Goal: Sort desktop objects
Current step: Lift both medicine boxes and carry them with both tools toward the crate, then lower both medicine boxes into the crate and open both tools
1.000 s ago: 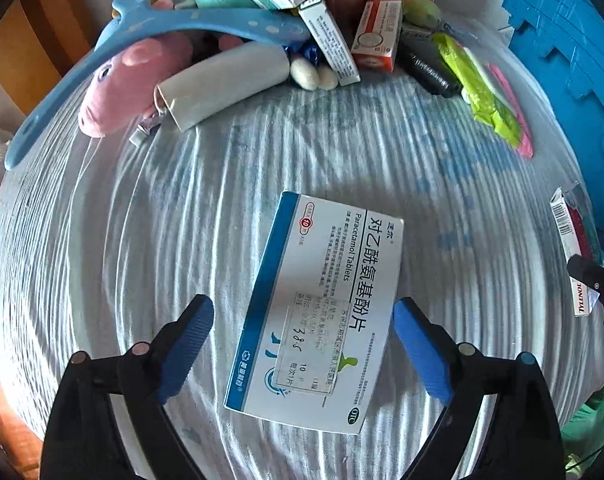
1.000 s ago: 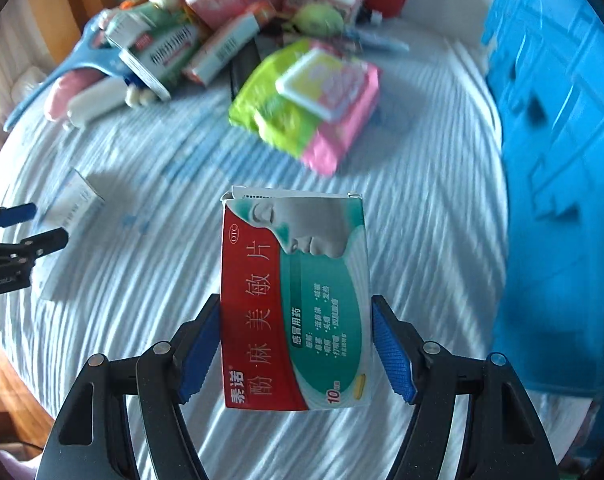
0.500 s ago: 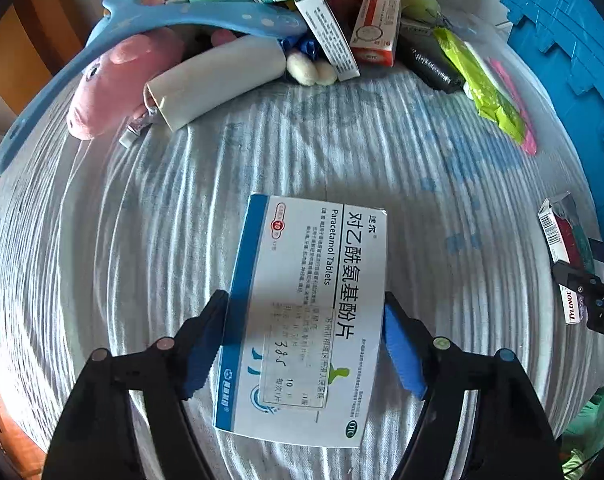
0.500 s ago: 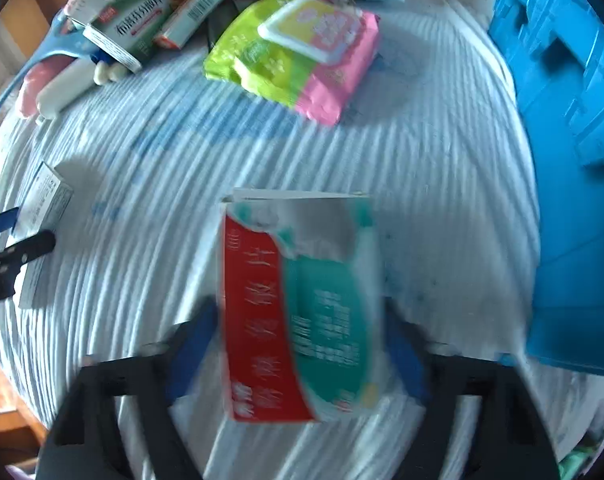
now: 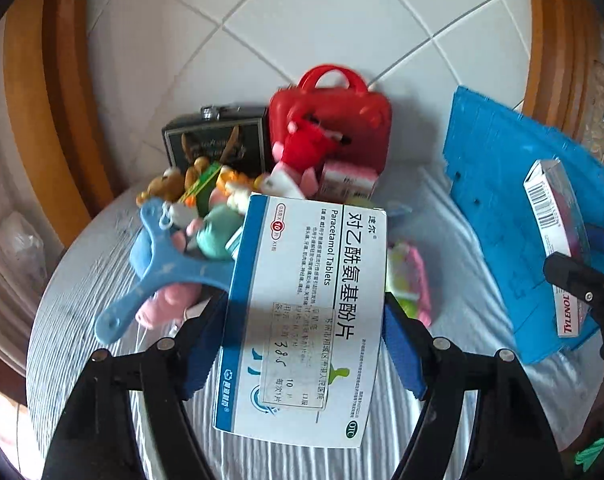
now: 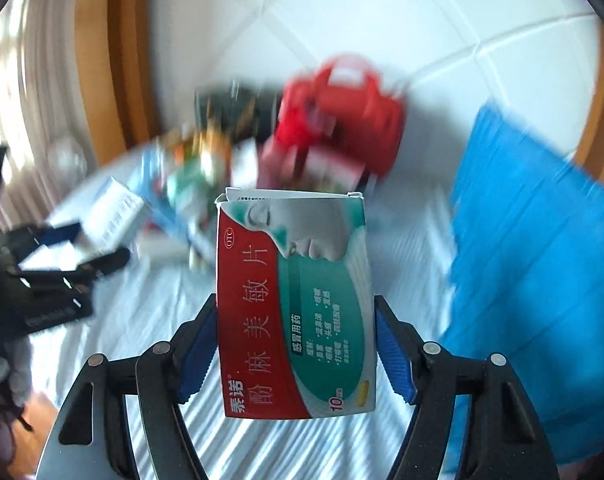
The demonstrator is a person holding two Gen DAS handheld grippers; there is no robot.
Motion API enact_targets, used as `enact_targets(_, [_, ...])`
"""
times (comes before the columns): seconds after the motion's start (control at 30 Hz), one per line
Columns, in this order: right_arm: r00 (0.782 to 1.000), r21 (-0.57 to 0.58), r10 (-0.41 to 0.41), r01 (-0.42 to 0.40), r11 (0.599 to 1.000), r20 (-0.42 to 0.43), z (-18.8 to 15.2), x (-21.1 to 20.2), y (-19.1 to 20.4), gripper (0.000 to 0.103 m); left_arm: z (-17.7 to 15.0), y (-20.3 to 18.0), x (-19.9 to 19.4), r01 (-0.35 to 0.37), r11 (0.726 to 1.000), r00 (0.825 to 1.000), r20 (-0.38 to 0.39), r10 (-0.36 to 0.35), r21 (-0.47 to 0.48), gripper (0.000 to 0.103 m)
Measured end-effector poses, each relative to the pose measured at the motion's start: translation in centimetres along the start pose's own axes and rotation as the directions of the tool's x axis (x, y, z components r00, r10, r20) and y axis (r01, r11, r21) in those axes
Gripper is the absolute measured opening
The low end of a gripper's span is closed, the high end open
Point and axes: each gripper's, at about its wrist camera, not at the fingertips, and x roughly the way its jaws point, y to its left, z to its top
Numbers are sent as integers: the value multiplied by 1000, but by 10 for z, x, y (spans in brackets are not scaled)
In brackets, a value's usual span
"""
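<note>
My left tongs (image 5: 304, 344) pinch the white and blue pill box (image 5: 306, 312); they squeezed shut on it just now. My right tongs (image 6: 296, 350) pinch the red and green pill box (image 6: 296, 308). Both boxes are up off the striped cloth (image 5: 454, 240), so I think the picking up is done. Nothing looks put away yet. At 12 o'clock a big pile waits: the red case (image 5: 334, 120), the soft toys (image 5: 190, 188) and a blue hanger (image 5: 158, 268). The blue bin (image 5: 514, 200) sits at 3 o'clock. My own two boxes could bump on the way there.
</note>
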Motion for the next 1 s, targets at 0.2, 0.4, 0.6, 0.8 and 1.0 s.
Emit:
enact_targets(0.2, [973, 69, -101, 89, 994, 209, 31, -94, -74, 72, 71, -76, -39, 105, 992, 982, 152, -115, 69, 74])
enact_targets(0.4, [922, 149, -341, 317, 937, 186, 28, -125, -178, 72, 117, -191, -49, 224, 961, 948, 191, -253, 163, 74])
enact_targets(0.6, [876, 158, -482, 473, 867, 20, -9, -107, -268, 72, 132, -310, -43, 311, 917, 928, 128, -349, 248, 74])
enact_targets(0.8, [857, 165, -503, 515, 841, -110, -42, -79, -317, 72, 117, -386, -13, 308, 910, 948, -2, -320, 276, 74])
enact_targets(1.0, [858, 132, -486, 508, 851, -169, -62, -67, -335, 72, 112, -416, -16, 272, 914, 959, -11, -282, 300, 74])
